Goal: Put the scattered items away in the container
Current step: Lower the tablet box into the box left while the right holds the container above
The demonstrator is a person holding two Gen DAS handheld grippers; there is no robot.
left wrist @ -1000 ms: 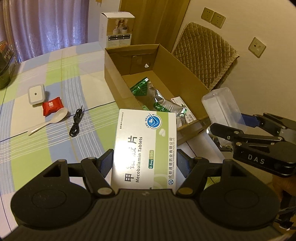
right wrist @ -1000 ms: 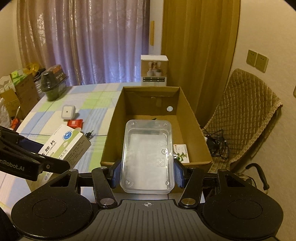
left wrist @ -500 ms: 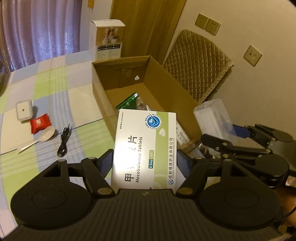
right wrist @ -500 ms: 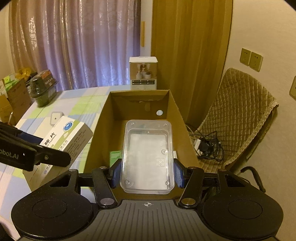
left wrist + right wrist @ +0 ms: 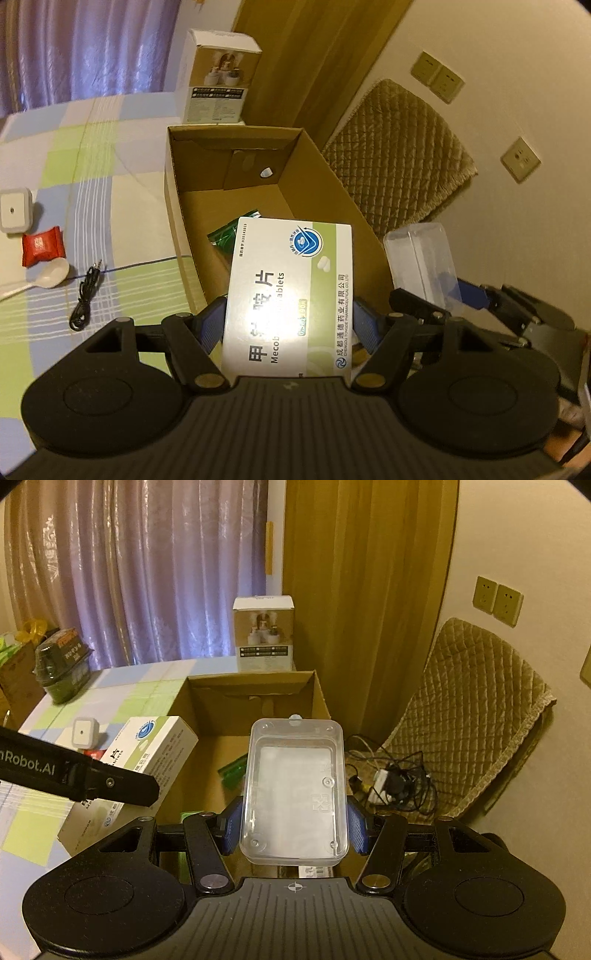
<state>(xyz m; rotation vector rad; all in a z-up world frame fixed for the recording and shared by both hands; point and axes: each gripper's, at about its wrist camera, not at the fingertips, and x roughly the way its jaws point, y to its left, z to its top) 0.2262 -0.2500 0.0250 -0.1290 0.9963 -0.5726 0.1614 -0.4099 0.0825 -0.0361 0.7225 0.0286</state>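
The left gripper [image 5: 290, 325] grasps the tablet box [image 5: 291, 295] over the cardboard box [image 5: 173, 206]; the right gripper [image 5: 293, 825] clamps the clear plastic case [image 5: 295, 794] there. Only the left view shows spoon [image 5: 44, 277] and cable [image 5: 85, 297] on the checked tablecloth [image 5: 92, 155].

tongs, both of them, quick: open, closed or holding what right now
Left tongs: closed on the tablet box.
Right tongs: closed on the clear plastic case.

Cardboard box [image 5: 184, 206] top open; far half looks bare, green packet [image 5: 229, 232] near mid
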